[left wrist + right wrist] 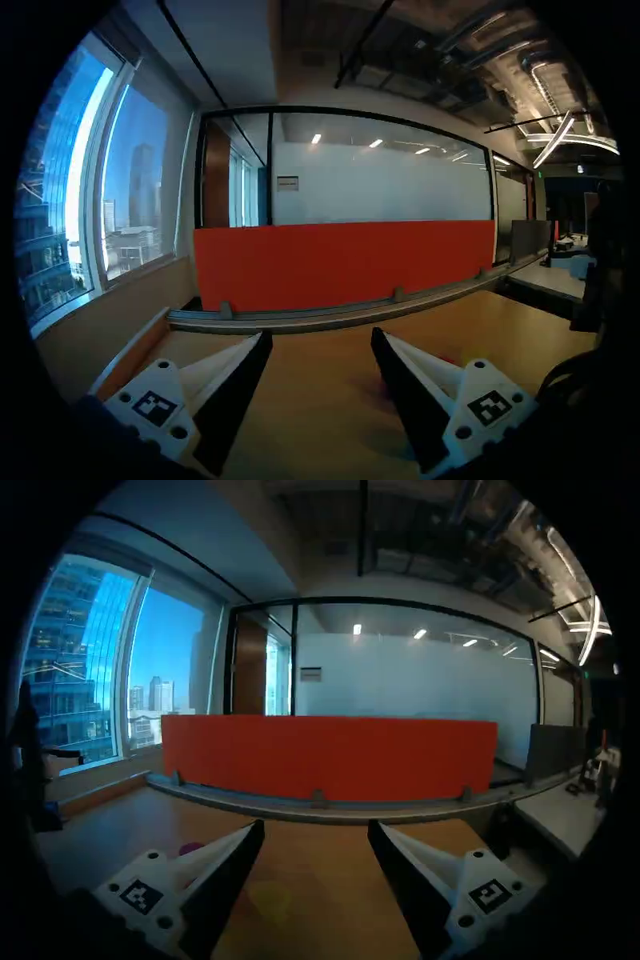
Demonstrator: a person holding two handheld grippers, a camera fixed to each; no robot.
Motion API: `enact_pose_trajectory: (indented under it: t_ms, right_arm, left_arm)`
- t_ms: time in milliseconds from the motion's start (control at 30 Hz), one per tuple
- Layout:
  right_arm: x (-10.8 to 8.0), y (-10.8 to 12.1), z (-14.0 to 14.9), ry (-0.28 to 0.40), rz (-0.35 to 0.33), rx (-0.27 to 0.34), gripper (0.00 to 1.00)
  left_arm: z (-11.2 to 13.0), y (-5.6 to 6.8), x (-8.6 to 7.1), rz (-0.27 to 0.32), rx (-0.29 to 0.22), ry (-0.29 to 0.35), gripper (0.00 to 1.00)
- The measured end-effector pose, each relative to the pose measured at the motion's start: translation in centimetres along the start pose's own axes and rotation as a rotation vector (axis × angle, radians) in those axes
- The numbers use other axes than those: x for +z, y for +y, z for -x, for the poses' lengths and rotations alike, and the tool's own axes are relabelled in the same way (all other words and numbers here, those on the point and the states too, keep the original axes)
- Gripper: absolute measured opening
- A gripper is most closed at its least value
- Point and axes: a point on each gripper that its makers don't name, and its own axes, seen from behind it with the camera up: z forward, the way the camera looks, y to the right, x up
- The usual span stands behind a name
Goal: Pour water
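Both the left hand-held gripper and right hand-held gripper gape wide and empty; tilt them toward the tabletop beneath before you reach.

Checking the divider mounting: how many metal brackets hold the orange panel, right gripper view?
3 small grey metal brackets along the flat orange panel's base: left end, middle, right end. More may be hidden.
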Motion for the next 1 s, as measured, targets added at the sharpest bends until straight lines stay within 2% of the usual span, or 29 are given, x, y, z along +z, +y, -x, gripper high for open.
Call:
enact_pose_trajectory:
  t_ms: [367, 600, 767, 1000]
  right_arm:
    - [-0.4, -4.4, -0.8, 0.03, -0.205, -0.027, 1.0]
    - [-1.0, -7.3, -1.4, 0.035, -0.341, -0.01, 1.0]
    - [-0.9, -7.8, -1.1, 0.027, -0.37, -0.022, 1.0]
    - [-0.7, -9.0, -0.5, 0.007, -0.416, -0.049, 1.0]
  left_arm:
    - [-0.7, 3.9, -0.4, 0.171, 0.0, 0.015, 0.92]
    - [-1.0, 6.5, -0.9, 0.281, 0.009, 0.013, 0.92]
    - [-1.1, 7.3, -1.2, 0.322, 0.002, 0.013, 0.92]
    - [-0.4, 7.1, -1.0, 0.338, 0.008, -0.009, 0.92]
